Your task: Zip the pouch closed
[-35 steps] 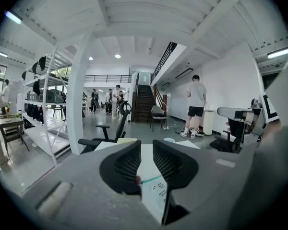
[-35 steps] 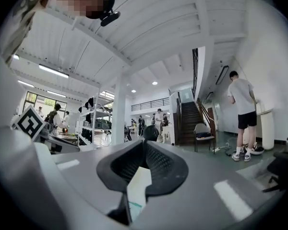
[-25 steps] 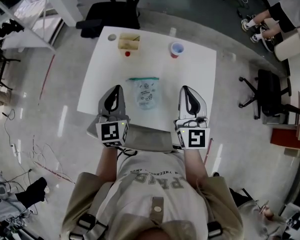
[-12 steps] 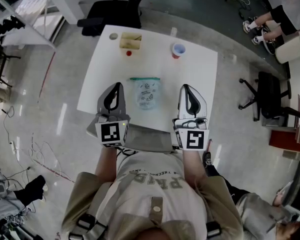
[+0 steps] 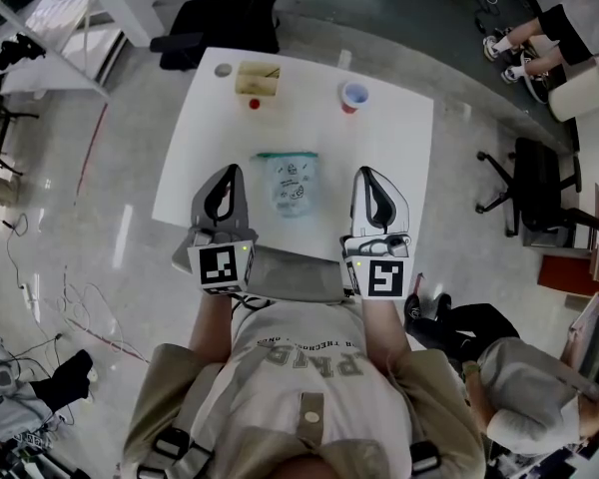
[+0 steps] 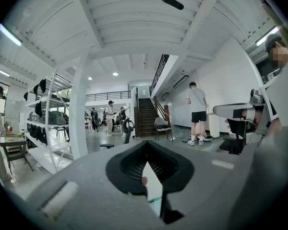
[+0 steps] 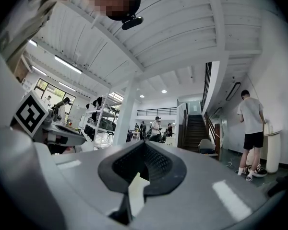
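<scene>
Only the head view gives me the table (image 5: 394,148) and the pouch (image 5: 290,182). My two gripper views look level over it into the hall, with its staircase, shelving and standing people, and show no clear sight of the pouch. My left gripper (image 5: 232,172) and my right gripper (image 5: 365,174) sit over the near edge of the table, one on each side of the pouch and apart from it. In each gripper's own view the jaws are pressed together with nothing pinched between them. The pouch lies flat around the middle of the table. It is clear plastic with printed figures, and a teal zip strip runs along its far end. I cannot tell whether that zip is shut. Along the far edge stand a cup (image 5: 352,95) toward the right corner and a small tan box (image 5: 258,78) toward the left corner.
</scene>
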`<state>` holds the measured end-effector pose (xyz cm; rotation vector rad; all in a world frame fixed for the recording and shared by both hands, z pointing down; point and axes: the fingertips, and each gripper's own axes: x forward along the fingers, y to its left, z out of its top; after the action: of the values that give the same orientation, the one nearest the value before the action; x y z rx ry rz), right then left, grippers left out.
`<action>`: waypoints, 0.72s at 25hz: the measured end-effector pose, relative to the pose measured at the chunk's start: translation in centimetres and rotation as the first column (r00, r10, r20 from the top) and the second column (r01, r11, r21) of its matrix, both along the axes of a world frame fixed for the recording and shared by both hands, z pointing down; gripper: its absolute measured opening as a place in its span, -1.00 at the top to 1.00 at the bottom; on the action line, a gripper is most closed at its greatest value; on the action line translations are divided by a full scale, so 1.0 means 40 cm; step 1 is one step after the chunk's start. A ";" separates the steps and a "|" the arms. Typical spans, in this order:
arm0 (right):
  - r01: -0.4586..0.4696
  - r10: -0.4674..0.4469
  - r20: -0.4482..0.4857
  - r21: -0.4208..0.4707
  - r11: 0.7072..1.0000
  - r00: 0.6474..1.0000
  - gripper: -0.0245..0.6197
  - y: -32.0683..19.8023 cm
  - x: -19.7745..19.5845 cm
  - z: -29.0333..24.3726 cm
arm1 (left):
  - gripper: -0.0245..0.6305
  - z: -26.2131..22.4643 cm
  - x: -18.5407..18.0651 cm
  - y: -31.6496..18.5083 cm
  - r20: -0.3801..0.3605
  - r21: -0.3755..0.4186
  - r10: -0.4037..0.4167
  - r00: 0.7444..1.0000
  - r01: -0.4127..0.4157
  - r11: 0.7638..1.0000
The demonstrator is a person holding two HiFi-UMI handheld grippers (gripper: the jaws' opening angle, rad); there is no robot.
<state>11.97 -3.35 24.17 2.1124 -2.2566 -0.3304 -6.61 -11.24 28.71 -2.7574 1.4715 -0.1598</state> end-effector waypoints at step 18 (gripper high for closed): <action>0.002 -0.003 -0.027 -0.028 1.000 1.000 0.92 -0.011 -0.010 0.015 | 0.88 0.003 -0.008 -0.006 0.016 -0.004 0.000 1.000 0.000 1.000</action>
<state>11.56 -3.79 24.78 2.0784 -2.2357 -0.3236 -6.92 -11.49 28.83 -2.7524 1.4694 -0.1845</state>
